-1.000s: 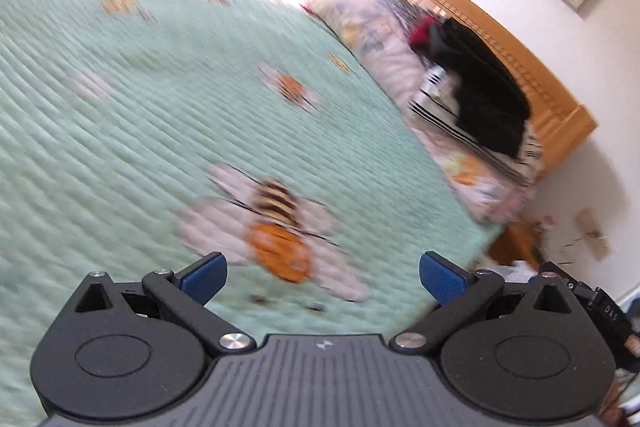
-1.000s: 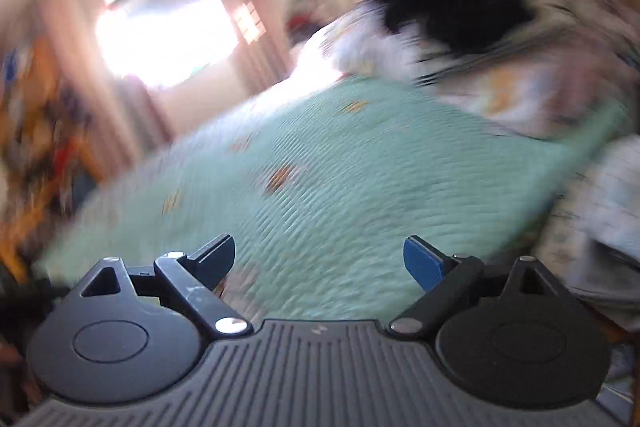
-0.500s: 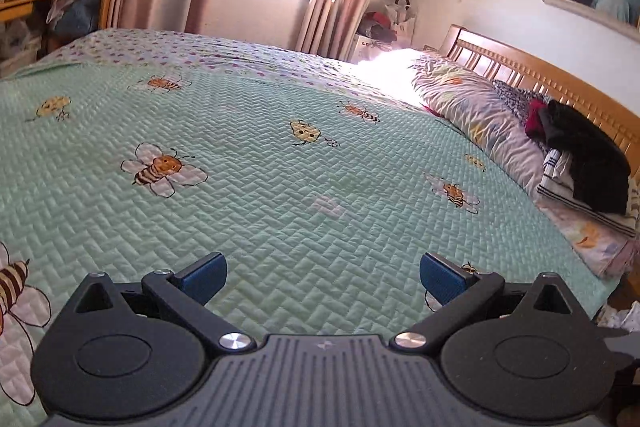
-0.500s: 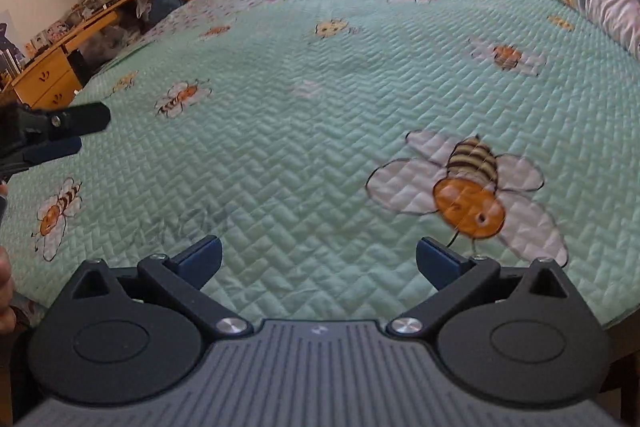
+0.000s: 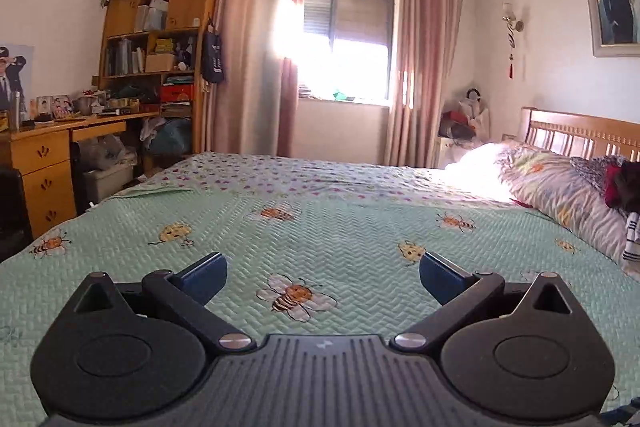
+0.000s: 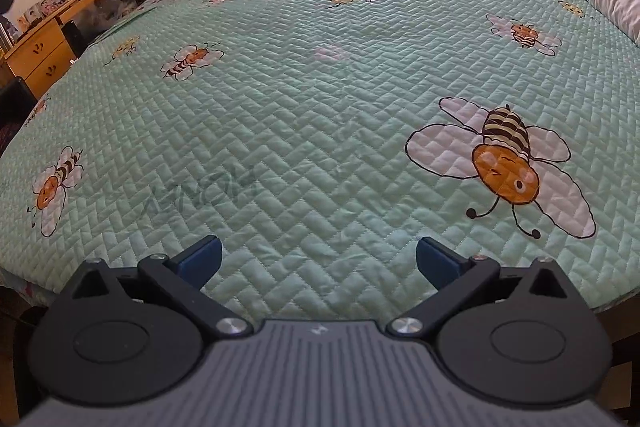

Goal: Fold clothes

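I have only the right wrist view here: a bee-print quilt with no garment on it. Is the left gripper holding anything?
Observer: No. The left gripper is open, with nothing between its jaws, above the quilt.
Reviewer: Are there any clothes ahead of it?
Observer: There is only a dark pile of clothes at the far right edge, lying on the pillows.
Reviewer: What lies beyond the bed?
Observer: A sunlit window between drawn-back curtains.

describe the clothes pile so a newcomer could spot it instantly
Start at the wooden headboard on the right of the bed. Below it lies a floral pillow; the clothes pile sits on the pillow's near end. Its black and red garments are the only dark things on the bedding.
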